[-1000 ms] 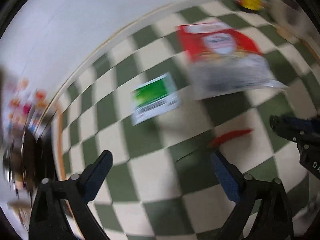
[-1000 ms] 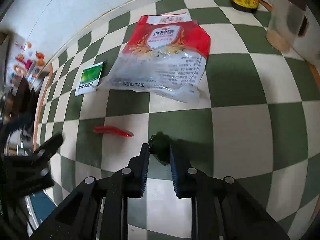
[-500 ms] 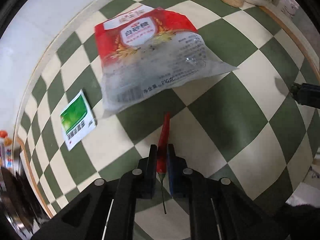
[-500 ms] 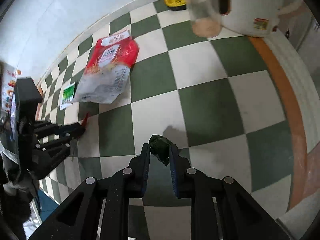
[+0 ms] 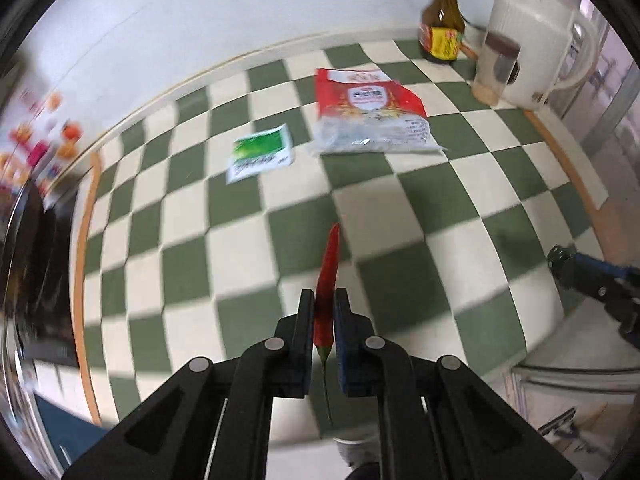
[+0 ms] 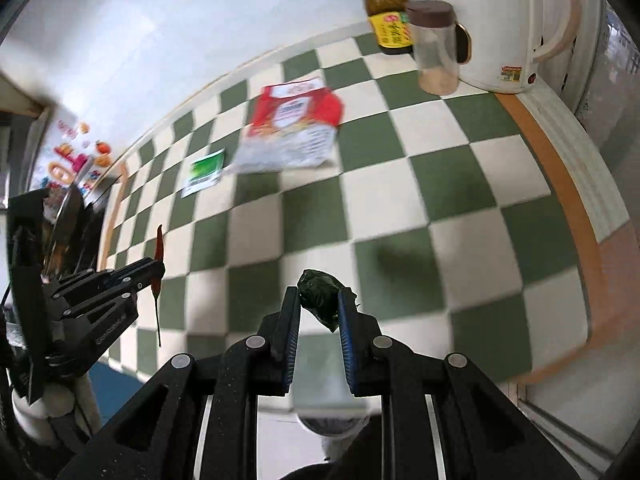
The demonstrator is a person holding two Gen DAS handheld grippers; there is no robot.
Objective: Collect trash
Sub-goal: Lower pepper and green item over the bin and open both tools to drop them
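At the far left, bright stickers (image 6: 76,156) on a pale panel were smeared by blur, their pictures unreadable. The left gripper (image 5: 324,312) had its fingers pinched nearly shut on a red chilli (image 5: 329,276), held above the checked desk (image 5: 420,216) with tip forward and thin stem trailing back between the fingers. Beyond lay a green sachet (image 5: 260,153), then a red-and-clear bag (image 5: 370,114), both flat on the desk with print too blurred to read. The right gripper (image 6: 319,307) clamped a dark green wad (image 6: 322,295) between narrowly parted fingers, lifted near the desk's front edge; what the wad was could not be told. At the back right stood a bottle (image 6: 386,16), a brown-lidded jar (image 6: 434,48) and a white kettle (image 6: 500,20), the bottle's neck and the kettle's top cut off.
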